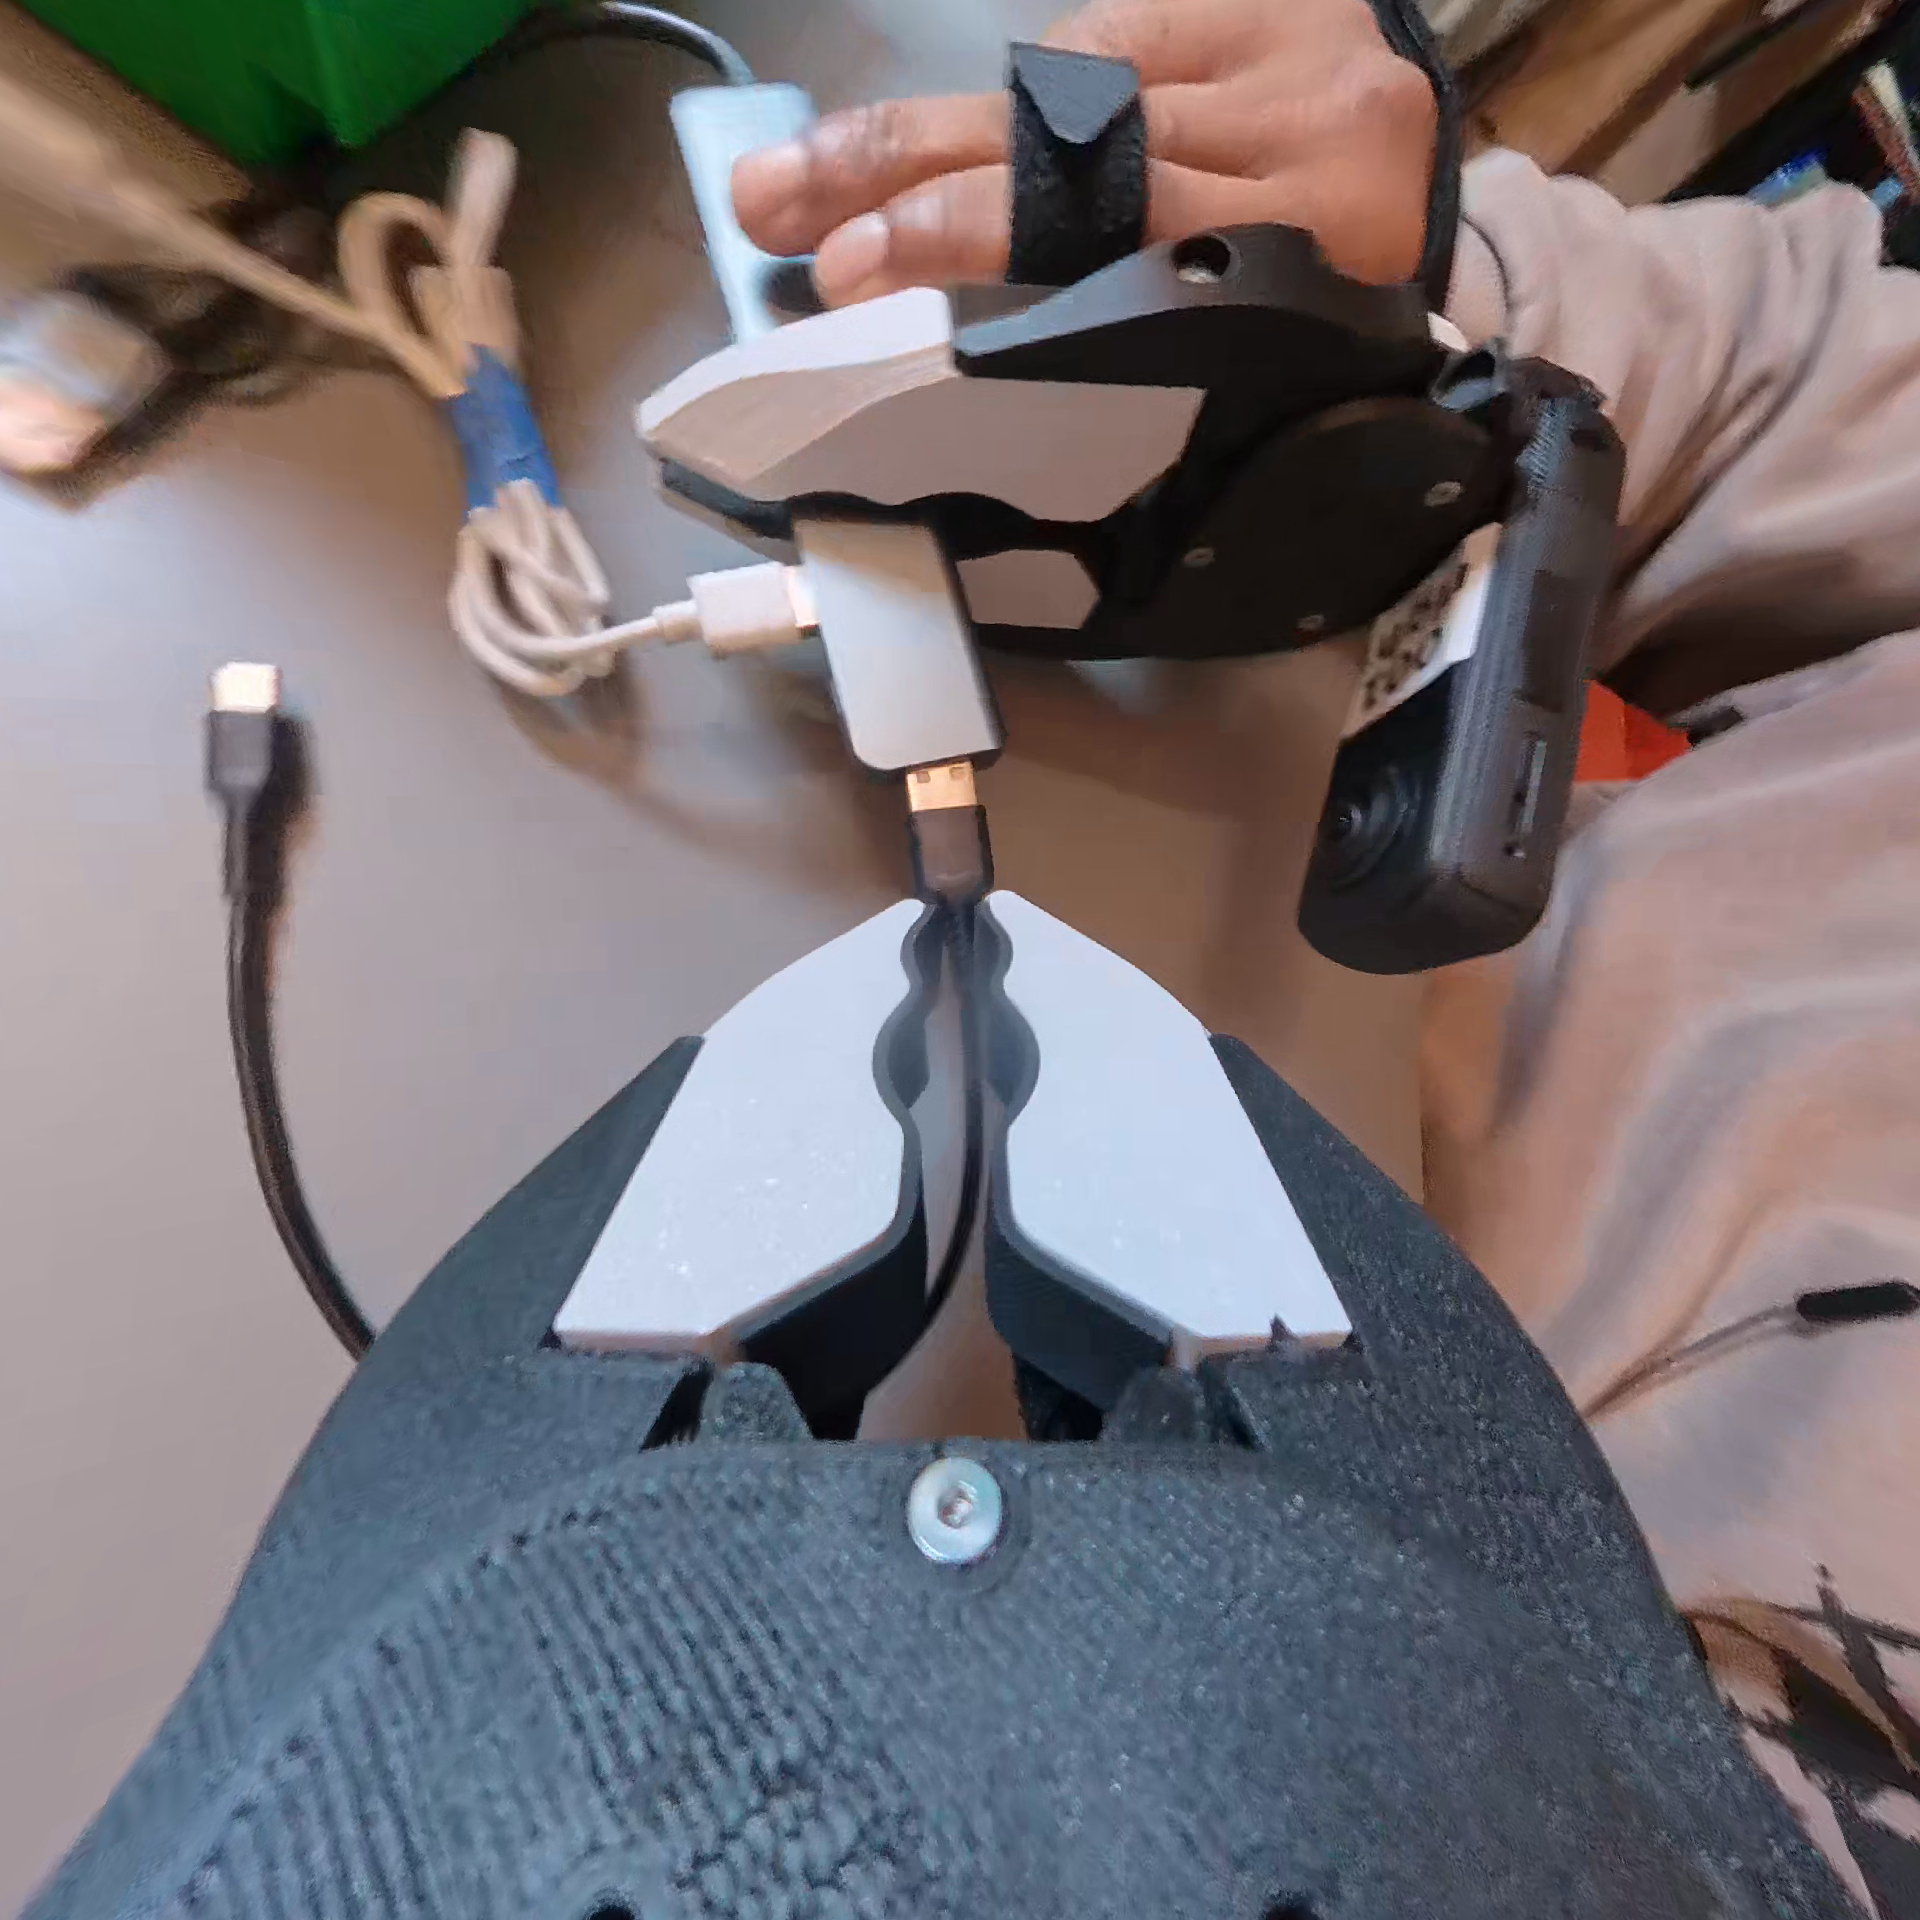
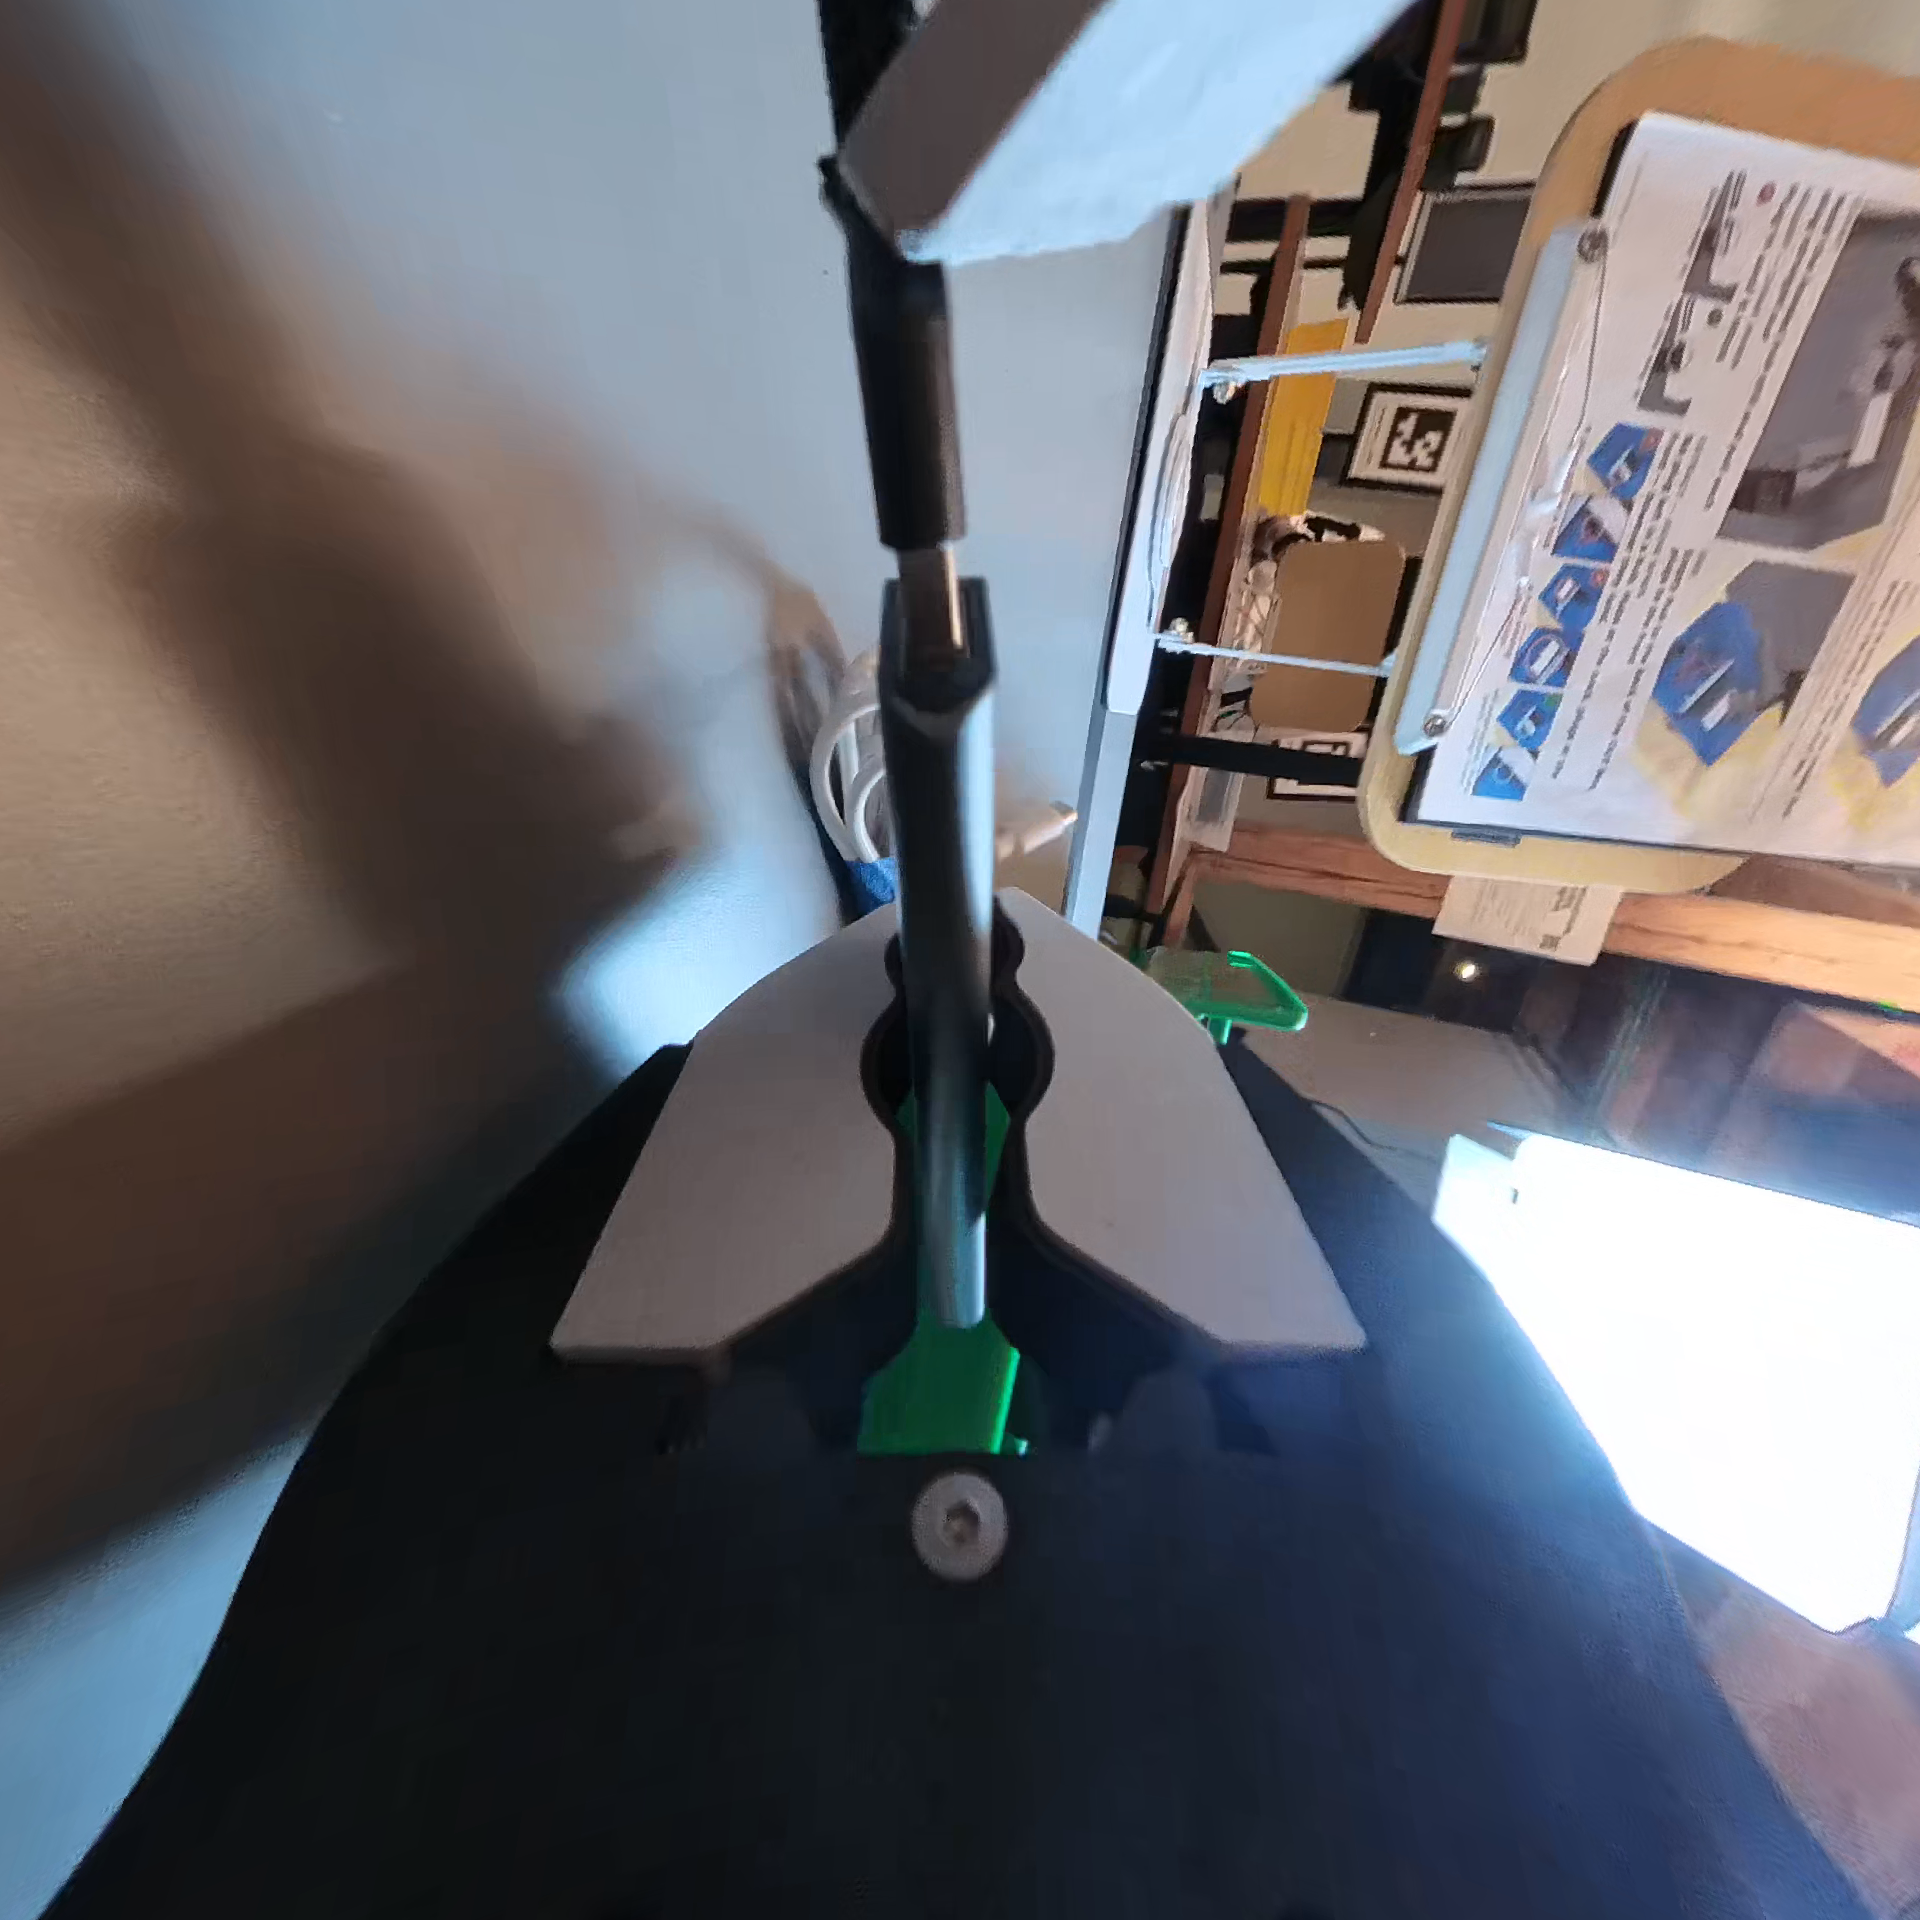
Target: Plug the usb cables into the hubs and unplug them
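Note:
My left gripper (image 1: 954, 914) is shut on the black USB cable just behind its plug (image 1: 948, 847). The plug's gold metal tip (image 1: 940, 790) meets the end port of a grey hub (image 1: 899, 644) and is still partly exposed. My right gripper (image 1: 769, 499) is shut on that hub and holds it above the table. A white cable plug (image 1: 743, 613) sits in the hub's side port. In the right wrist view the hub (image 2: 940, 935) shows edge-on between my shut right gripper (image 2: 951, 940), with the black plug (image 2: 909, 416) coming down into it from the left gripper's finger (image 2: 1091, 125).
The black cable's other plug (image 1: 244, 727) lies loose on the brown table (image 1: 208, 1039) at the left. A bundled white cable with blue tape (image 1: 499, 447) and a second white hub (image 1: 743, 177) lie farther back, near a green box (image 1: 260, 62). Shelves and posters (image 2: 1662, 468) stand beyond. The tips of one gripper are about 10 centimetres away from the tips of the other.

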Motion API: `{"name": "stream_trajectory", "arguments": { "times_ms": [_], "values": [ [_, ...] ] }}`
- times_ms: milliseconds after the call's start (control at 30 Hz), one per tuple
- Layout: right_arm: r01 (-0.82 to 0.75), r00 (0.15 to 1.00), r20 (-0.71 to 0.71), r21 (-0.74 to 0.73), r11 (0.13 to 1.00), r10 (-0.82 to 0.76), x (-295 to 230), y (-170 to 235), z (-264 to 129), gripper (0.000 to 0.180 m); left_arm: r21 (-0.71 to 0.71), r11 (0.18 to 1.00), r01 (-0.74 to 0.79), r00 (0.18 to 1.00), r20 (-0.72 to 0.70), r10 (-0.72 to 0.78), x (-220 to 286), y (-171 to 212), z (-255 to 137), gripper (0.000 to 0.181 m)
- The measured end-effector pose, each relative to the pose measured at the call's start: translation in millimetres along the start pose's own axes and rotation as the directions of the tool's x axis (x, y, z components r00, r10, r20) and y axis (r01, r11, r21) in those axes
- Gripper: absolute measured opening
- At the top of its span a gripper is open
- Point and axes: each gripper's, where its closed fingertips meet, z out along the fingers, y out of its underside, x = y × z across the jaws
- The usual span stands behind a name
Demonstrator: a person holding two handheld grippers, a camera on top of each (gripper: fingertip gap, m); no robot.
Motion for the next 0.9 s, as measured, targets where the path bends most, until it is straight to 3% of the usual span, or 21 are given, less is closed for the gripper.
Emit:
{"name": "stream_trajectory", "arguments": {
  "times_ms": [233,433,900],
  "values": [
    [-0.021,1.0,0.016,-0.061,0.998,0.022,-1,0,4,0.009,0.05,0.999,0.0,0.984,0.178,-0.009,-22,-2,-11,0.006],
    [-0.025,0.999,0.04,-0.155,0.988,0.031,-4,9,9,0.009,0.072,0.997,0.014,0.976,0.218,-0.029,-25,-6,-4,0.006],
    [-0.05,0.995,0.077,-0.197,0.979,0.066,-11,10,12,0.009,0.12,0.993,-0.014,0.941,0.337,-0.028,-33,-9,5,0.01]
  ]
}}
